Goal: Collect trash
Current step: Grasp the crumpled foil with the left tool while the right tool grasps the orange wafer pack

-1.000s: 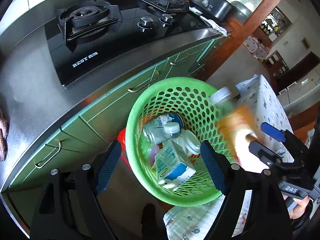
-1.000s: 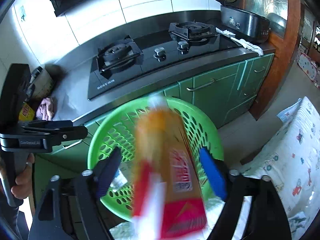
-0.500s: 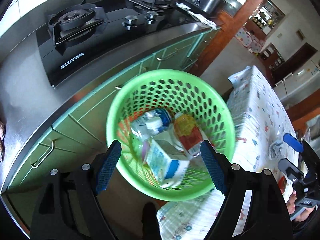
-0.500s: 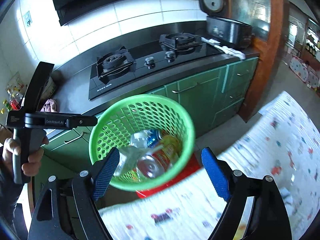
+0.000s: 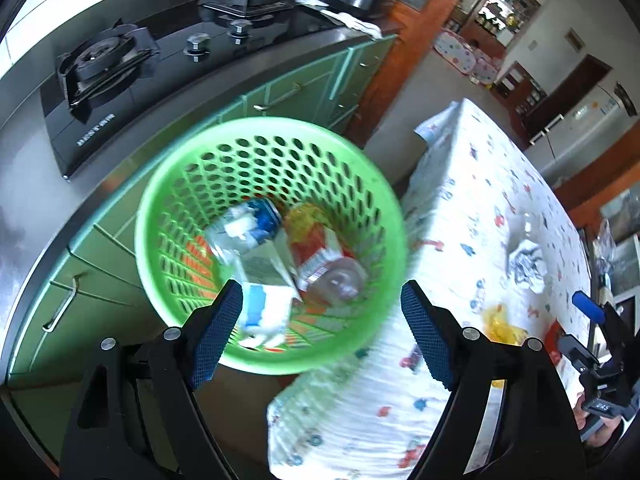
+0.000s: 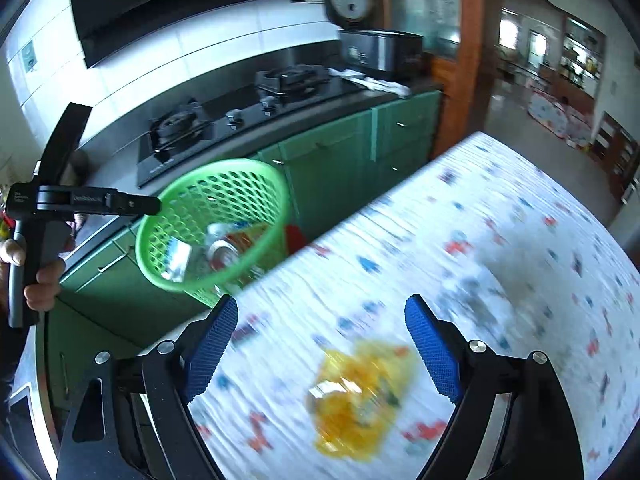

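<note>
A: What's the room like?
B: A kitchen: green cabinets (image 6: 332, 160), one printed tablecloth (image 6: 500, 264).
A: The trash?
B: One green basket (image 5: 360, 168) beside the table's edge; one yellow wrapper (image 6: 360, 396), crumpled, near the front edge.
A: Grippers?
B: Left gripper (image 5: 320, 332) and right gripper (image 6: 320, 352) both spread, empty.

The orange-labelled bottle (image 5: 324, 256), which a second earlier was a blur between the right gripper's (image 6: 322, 350) spread fingers above the green basket (image 5: 362, 168), came to lie inside it beside the blue-and-white carton (image 5: 262, 304). The right gripper swung away from the basket to the patterned tablecloth (image 6: 500, 248), its empty jaws now above a crumpled yellow wrapper (image 6: 360, 398). The left gripper (image 5: 322, 330) drifted back, bringing a crumpled paper ball (image 5: 526, 264) into its view.
</note>
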`<state>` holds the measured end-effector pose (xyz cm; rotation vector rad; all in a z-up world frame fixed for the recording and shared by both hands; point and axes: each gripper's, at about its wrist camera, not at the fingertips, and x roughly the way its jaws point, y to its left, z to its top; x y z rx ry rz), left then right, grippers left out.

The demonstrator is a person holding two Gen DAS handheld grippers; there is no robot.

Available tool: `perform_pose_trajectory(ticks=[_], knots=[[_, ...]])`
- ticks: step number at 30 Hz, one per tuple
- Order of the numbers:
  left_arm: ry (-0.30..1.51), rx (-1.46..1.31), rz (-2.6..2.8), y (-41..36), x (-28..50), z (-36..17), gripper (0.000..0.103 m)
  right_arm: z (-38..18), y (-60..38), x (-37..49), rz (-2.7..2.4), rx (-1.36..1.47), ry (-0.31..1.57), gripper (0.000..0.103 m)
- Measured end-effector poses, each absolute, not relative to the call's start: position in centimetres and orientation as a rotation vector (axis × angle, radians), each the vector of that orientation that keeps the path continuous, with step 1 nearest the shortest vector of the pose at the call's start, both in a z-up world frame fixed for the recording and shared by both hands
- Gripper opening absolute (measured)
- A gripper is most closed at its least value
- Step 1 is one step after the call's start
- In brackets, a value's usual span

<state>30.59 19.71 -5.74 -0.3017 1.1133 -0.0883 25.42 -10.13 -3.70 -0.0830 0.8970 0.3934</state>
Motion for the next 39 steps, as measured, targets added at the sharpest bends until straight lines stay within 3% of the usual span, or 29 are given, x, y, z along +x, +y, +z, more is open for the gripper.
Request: perform_pose_trajectory(ticks=[12,17,39], knots=[[1.140,-0.258,-0.188,12.5,29.6,-6.2,0.081,-6.1,-23.0,20.1,0.154,0.016,0.945,0.090],[1.145,-0.228,-0.224,9.8,29.3,-6.2,0.085,-7.8,-28.3,18.1,0.117,0.049,0.988,0.091],[1.181,-0.144,-0.314,2.6,29.1,-6.2,0.086,-14.0,-31.3,20.6,0.415,-0.304,1.189,0.093]])
